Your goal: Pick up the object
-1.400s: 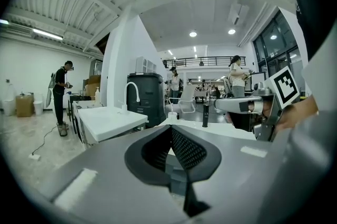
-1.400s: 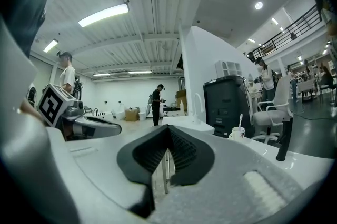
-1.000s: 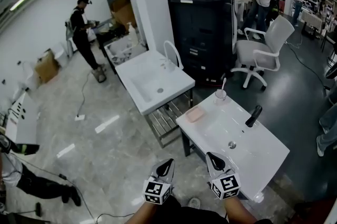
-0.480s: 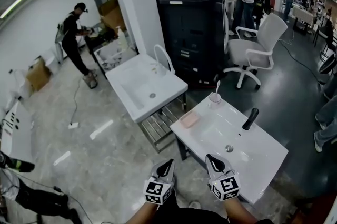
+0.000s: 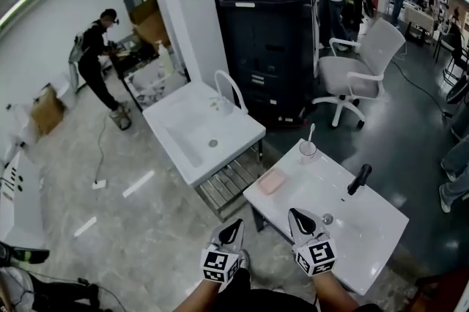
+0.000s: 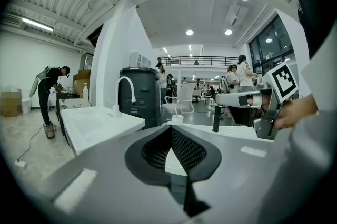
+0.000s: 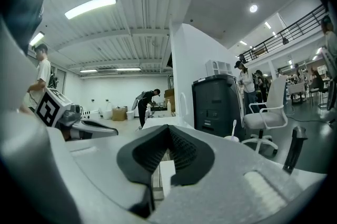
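A white sink stand (image 5: 366,244) is just ahead of me. On its rim lie a pink soap bar (image 5: 272,182) and a clear cup with a toothbrush (image 5: 308,148); a black faucet (image 5: 359,179) stands at its far side. My left gripper (image 5: 231,228) hangs shut and empty over the floor, left of the stand's near corner. My right gripper (image 5: 299,217) is shut and empty over the near edge, short of the soap. In the left gripper view the closed jaws (image 6: 171,128) point toward the cup (image 6: 177,119). The right gripper view shows its closed jaws (image 7: 168,128), with the cup (image 7: 232,136) beyond.
A second white sink (image 5: 201,129) with a curved white faucet (image 5: 233,87) stands to the left, over a metal rack (image 5: 229,186). Behind are a black cabinet (image 5: 275,47), a white pillar (image 5: 179,17) and a white office chair (image 5: 359,72). People stand at the far left and back.
The view has shifted: the near sink stand now sits a little lower and nearer in the head view. Both grippers keep their place at the bottom, shut as before.
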